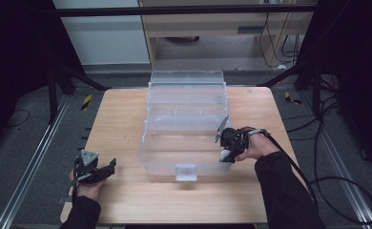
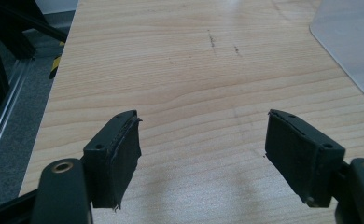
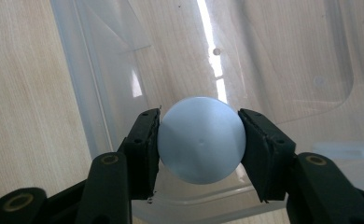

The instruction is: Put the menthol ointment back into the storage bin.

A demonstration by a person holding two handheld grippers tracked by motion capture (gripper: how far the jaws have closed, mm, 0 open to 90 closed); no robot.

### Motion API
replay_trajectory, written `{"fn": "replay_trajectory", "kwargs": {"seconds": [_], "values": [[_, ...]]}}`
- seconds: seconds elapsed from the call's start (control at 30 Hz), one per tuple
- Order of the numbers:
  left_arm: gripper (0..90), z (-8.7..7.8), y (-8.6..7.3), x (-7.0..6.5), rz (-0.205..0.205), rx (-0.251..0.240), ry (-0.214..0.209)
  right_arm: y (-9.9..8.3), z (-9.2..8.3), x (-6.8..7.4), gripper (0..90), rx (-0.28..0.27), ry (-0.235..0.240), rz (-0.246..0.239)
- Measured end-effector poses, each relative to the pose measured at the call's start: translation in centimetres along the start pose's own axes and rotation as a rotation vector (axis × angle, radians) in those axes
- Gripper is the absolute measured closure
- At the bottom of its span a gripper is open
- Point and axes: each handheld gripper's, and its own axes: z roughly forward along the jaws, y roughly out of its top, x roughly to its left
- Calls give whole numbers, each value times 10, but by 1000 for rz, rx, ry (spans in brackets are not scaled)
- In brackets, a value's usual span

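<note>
Wood-grain table (image 1: 127, 124) carrying a clear plastic bin (image 1: 186, 119), rigid, slick, probably light. Right gripper (image 3: 201, 140) clamps a pale, smooth ball (image 3: 201, 140) across its middle, above the bin's near right corner; it could slip. Left gripper (image 2: 203, 149): jaws spread, holding nothing.

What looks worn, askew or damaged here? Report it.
The left tool has a frayed, peeling pad on one jaw. Otherwise nothing stands out: the clear box sits square on the table, and the right tool grips a pale ball.
</note>
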Motion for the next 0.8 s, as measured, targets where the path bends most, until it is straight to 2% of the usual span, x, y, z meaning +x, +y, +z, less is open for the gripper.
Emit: {"fn": "replay_trajectory", "kwargs": {"seconds": [0.53, 0.73, 0.77, 0.8], "values": [[256, 0, 0, 0, -1, 2, -2, -1, -1, 1, 494, -9, -11, 1], [255, 0, 0, 0, -2, 0, -6, -4, -12, 4, 438, -67, -47, 33], [256, 0, 0, 0, -3, -2, -7, -8, -19, 5, 414, -113, -80, 56], [256, 0, 0, 0, -3, -2, -8, -8, -19, 5, 414, -113, -80, 56]]}}
